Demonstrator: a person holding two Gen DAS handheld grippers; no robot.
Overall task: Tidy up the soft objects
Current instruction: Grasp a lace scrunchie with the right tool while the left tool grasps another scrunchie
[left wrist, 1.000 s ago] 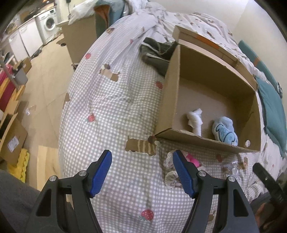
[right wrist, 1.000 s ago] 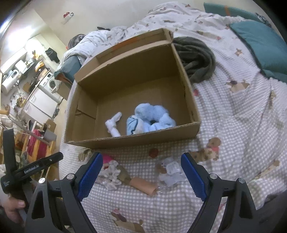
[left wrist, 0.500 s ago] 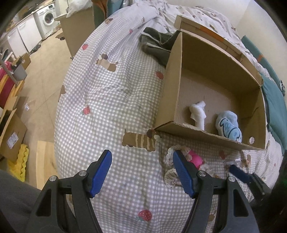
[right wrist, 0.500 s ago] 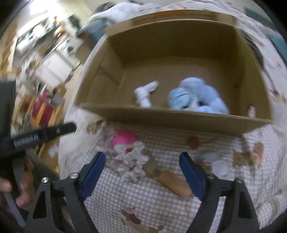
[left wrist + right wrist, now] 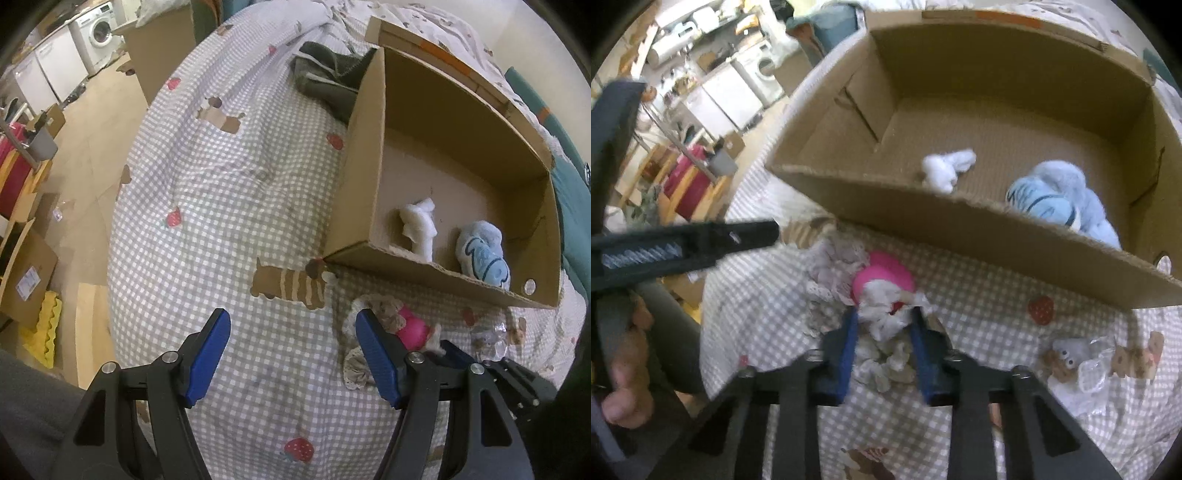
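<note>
A pink and white lacy soft toy [image 5: 882, 291] lies on the checked bedspread in front of the open cardboard box [image 5: 960, 225]. My right gripper [image 5: 884, 317] is shut on the toy's white frilly part. The toy also shows in the left wrist view [image 5: 410, 328], beside the box [image 5: 369, 166]. Inside the box lie a white soft piece [image 5: 947, 168] and a light blue plush [image 5: 1060, 199]. My left gripper [image 5: 291, 332] is open and empty, low over the bedspread left of the toy.
A clear plastic wrapper with a small grey toy [image 5: 1078, 358] lies on the bed to the right. Dark folded clothing [image 5: 328, 81] lies behind the box. The bed edge drops to the floor on the left, with boxes [image 5: 22, 269] and washing machines [image 5: 96, 33].
My right gripper moved forward and down to the lacy toy and closed on it. My left gripper stayed open and shifted slightly closer to the box.
</note>
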